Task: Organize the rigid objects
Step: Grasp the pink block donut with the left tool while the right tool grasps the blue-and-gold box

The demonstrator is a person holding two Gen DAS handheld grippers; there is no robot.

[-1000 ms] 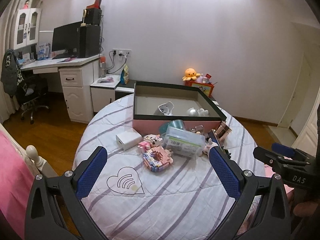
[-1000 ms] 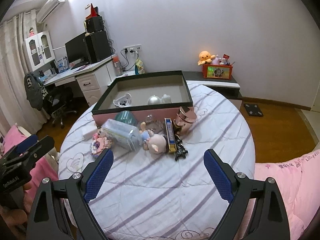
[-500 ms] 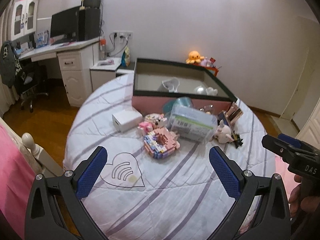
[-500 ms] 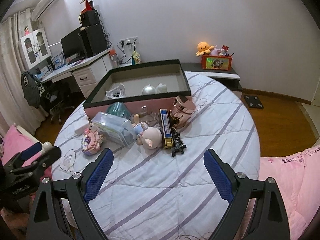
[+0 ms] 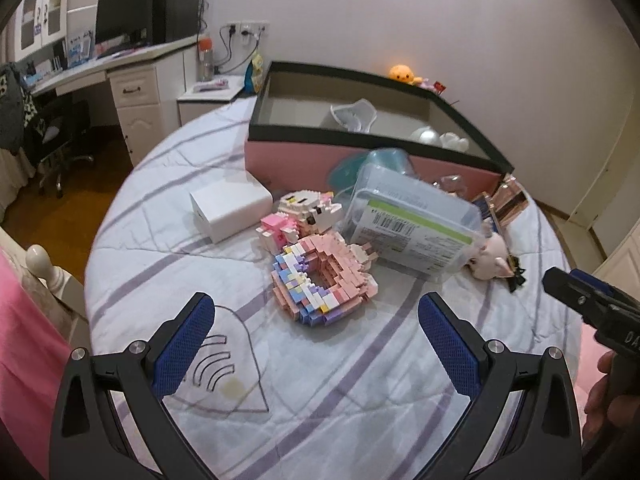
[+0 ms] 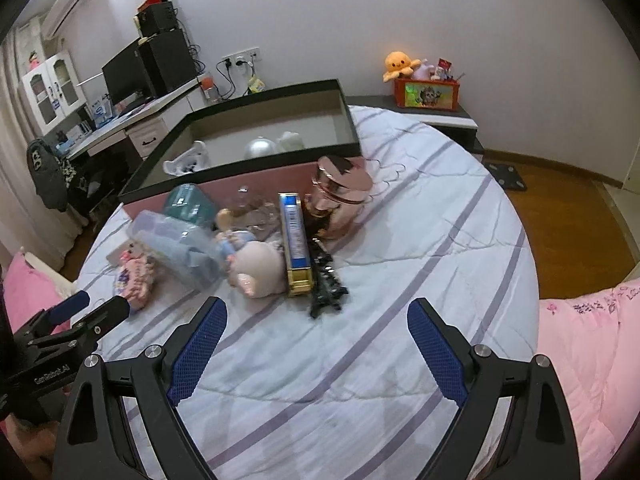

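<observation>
Lying on the striped bedspread (image 5: 360,380) of a round bed, the rigid objects cluster just in front of the pink box (image 5: 304,160), whose black rim stands open at the top. Nearest that box sit a clear plastic container (image 5: 412,224) and a teal lid (image 5: 380,162) touching its front wall. A brick-built pink donut (image 5: 324,280) rests in front of the container, with a small brick figure (image 5: 304,216) just behind it and a white cube (image 5: 230,210) to the left of the box's front corner. A pink pig toy (image 6: 258,266), a blue-and-gold carton (image 6: 296,240) and a rose-gold jar (image 6: 340,196) lie toward the box's right corner. Inside the box are a white dish (image 5: 354,114) and a silver ball (image 5: 426,134).

The left hand-held gripper (image 5: 316,344) hovers in front of the donut, fingers spread apart, empty. The right hand-held gripper (image 6: 316,344) is likewise spread wide over bare bedspread.
</observation>
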